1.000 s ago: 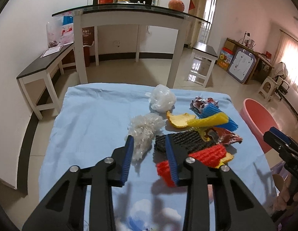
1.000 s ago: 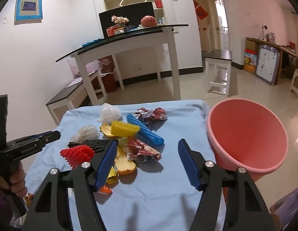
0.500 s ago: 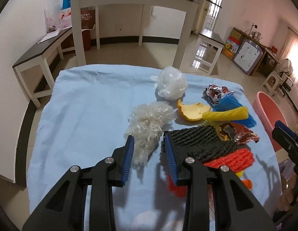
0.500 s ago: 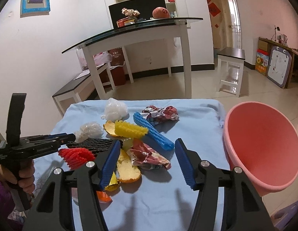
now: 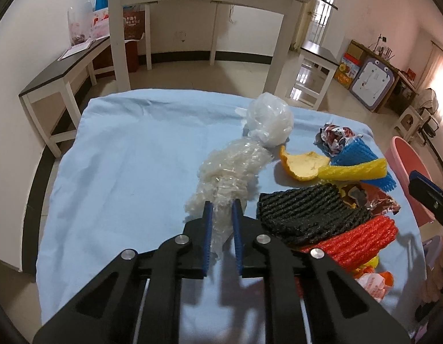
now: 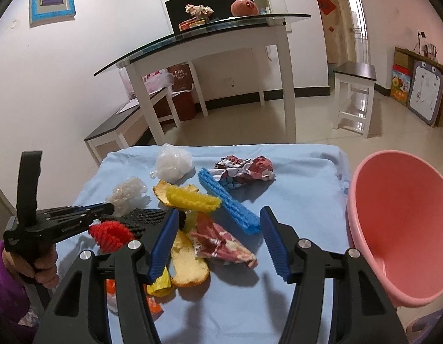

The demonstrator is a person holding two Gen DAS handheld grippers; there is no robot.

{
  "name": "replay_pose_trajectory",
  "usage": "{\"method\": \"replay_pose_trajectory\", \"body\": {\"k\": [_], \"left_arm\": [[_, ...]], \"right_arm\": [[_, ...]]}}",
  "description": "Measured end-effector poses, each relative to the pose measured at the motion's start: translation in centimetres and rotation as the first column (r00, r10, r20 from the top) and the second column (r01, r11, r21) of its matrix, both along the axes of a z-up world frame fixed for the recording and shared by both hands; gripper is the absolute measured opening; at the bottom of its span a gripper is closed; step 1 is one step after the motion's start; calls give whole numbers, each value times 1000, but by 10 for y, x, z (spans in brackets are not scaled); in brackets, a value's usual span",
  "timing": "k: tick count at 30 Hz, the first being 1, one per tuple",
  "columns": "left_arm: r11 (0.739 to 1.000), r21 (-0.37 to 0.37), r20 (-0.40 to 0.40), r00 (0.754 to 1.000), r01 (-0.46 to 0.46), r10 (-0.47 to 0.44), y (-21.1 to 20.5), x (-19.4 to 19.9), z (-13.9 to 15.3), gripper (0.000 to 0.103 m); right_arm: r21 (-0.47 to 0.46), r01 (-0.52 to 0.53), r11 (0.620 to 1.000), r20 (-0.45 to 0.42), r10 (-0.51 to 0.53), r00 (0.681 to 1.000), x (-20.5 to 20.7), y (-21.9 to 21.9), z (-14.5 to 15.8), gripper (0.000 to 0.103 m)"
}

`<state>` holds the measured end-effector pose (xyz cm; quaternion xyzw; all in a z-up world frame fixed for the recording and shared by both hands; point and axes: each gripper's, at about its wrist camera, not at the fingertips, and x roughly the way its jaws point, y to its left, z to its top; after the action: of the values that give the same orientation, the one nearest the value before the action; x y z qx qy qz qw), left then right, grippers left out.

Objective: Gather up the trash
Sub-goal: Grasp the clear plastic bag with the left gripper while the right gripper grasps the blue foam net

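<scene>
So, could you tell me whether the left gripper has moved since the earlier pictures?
Yes. The left gripper has come forward and down toward the blue cloth; its jaws, formerly beside the black foam net, are closing on the clear plastic wrap.

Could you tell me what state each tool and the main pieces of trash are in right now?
Left tool: closing on clear plastic wrap.
Right tool: open, above red wrapper.
Pink bin: upright, nothing visible inside.
White bag: balled up, on cloth.

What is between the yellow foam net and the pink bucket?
In the right wrist view, the blue foam net lies between the yellow foam net and pink bucket.
</scene>
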<state>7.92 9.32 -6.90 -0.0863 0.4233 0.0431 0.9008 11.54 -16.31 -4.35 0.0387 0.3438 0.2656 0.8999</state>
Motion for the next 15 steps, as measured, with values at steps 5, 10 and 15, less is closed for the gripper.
{"method": "replay_pose_trajectory", "body": {"k": [5, 10, 15], "left_arm": [[1000, -19, 24, 1000, -9, 9, 5, -4, 5, 12], [999, -24, 28, 999, -23, 24, 10, -4, 5, 12], [999, -26, 36, 999, -29, 30, 8, -6, 8, 11]], "right_arm": [[-32, 8, 999, -18, -9, 1000, 15, -3, -5, 48], [-48, -2, 999, -66, -1, 998, 28, -3, -18, 38], [-50, -26, 998, -97, 21, 995, 31, 6, -28, 22]]}}
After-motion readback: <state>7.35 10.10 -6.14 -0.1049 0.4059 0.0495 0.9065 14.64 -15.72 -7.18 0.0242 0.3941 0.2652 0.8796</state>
